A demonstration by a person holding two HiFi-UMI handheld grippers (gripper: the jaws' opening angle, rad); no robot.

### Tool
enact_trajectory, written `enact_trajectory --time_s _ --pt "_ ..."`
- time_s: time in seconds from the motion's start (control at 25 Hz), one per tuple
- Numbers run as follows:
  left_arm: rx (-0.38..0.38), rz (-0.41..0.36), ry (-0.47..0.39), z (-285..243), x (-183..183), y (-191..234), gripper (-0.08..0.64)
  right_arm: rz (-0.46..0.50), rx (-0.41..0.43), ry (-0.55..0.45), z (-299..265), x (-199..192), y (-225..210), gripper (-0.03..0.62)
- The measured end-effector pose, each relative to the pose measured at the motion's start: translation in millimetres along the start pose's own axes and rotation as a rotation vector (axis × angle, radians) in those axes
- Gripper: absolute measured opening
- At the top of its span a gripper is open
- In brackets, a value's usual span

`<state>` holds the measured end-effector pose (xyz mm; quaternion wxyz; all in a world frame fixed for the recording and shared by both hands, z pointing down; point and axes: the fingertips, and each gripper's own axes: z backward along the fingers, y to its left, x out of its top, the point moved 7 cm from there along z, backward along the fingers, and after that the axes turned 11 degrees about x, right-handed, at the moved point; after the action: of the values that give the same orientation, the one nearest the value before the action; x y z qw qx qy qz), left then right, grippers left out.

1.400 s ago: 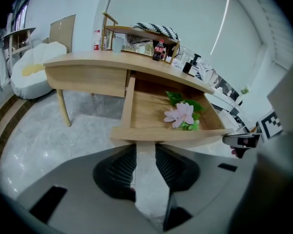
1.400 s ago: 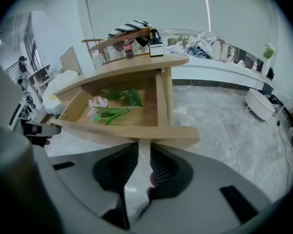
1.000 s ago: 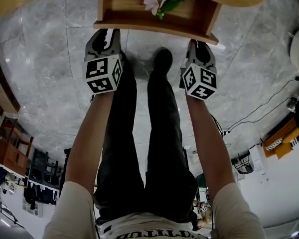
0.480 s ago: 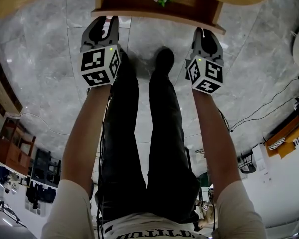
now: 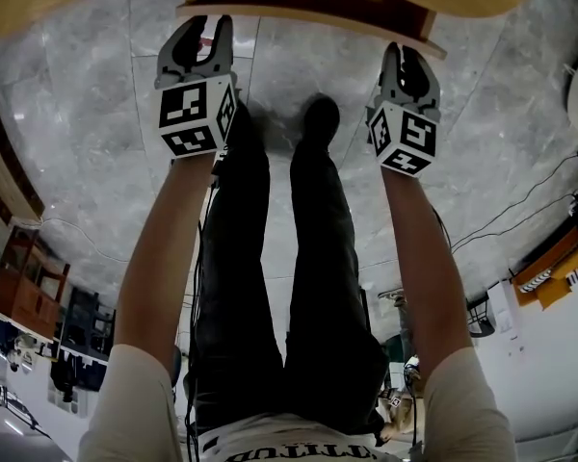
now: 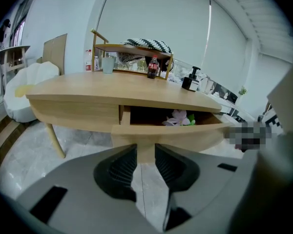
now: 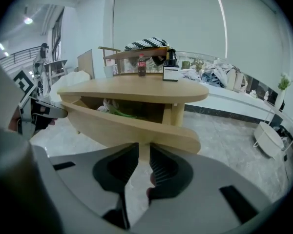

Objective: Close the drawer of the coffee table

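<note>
Head view | both arms outstretched | left gripper, right gripper jaws spread, empty | facing drawer

Coffee table carries cola bottle — pump dispenser too.

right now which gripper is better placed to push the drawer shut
Right, narrowly. In the head view the right gripper looks up against the drawer front near its end; the left gripper seems just short of it. Both are open, empty and facing it, so pushing together may suit.
</note>
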<state>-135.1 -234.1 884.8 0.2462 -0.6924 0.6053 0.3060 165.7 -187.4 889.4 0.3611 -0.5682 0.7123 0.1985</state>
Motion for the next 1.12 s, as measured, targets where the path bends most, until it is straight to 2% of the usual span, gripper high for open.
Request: enact_trajectory --time_s 0.32,0.56,0.8,1.12 --pt "-0.006 -0.034 -0.046 -13 9 -1 0.127 0.100 0.012 -0.006 -14 8 -9 0.086" --pt "-0.002 -0.036 -0.088 -29 20 -2 0.127 0.081 -0.021 -0.046 -28 17 -16 0.086" --pt "0.048 -0.062 -0.141 -42 27 -6 0.130 0.075 -0.047 -0.092 -42 25 -20 0.091" --pt "0.052 -0.085 -0.189 -56 38 -9 0.138 0.092 -0.061 -0.138 -54 35 -26 0.094"
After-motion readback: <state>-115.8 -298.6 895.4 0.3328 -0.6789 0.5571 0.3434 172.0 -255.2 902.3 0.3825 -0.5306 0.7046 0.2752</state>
